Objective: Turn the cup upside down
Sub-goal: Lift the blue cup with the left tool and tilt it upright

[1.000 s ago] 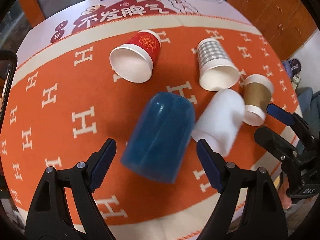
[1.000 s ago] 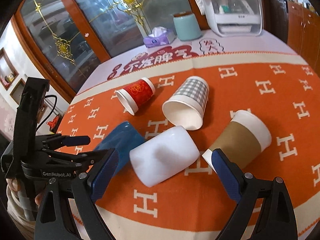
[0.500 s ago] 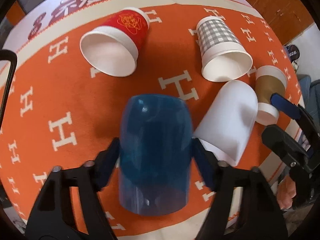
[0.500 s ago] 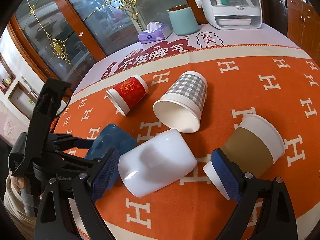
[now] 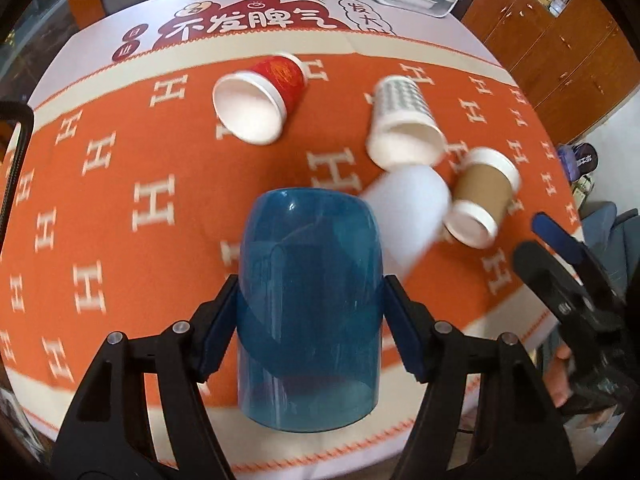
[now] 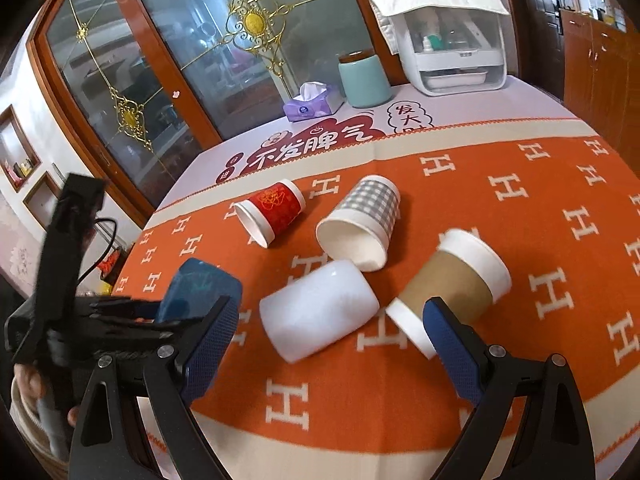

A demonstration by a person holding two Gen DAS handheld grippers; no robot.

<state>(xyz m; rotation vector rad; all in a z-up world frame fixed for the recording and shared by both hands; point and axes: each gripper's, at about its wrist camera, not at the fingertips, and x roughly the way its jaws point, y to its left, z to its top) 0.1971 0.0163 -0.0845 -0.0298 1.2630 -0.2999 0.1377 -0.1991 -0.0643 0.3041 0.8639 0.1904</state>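
Blue cup (image 5: 308,292): translucent plastic, held in the left claw (image 5: 310,332), both pads pressed against its sides near the mouth end; closed base points away from the camera, open mouth toward it. In the right wrist view it appears lifted off the orange cloth (image 6: 520,208) at the desk's left front edge.

Right claw (image 6: 332,344): wide open, empty, hovering over the white cup (image 6: 318,316), touching nothing.

Neighbours, all lying on their sides: white cup just beside the blue one; brown cup (image 5: 482,196) touching or nearly touching the white; checked cup (image 5: 404,124) and red cup (image 5: 260,104) farther back.

Step in hand, by judgement: grasp made, lift begun. Next move calls for rotating the wrist until the mouth faces down, then setting it on bare cloth, away from the white cup.
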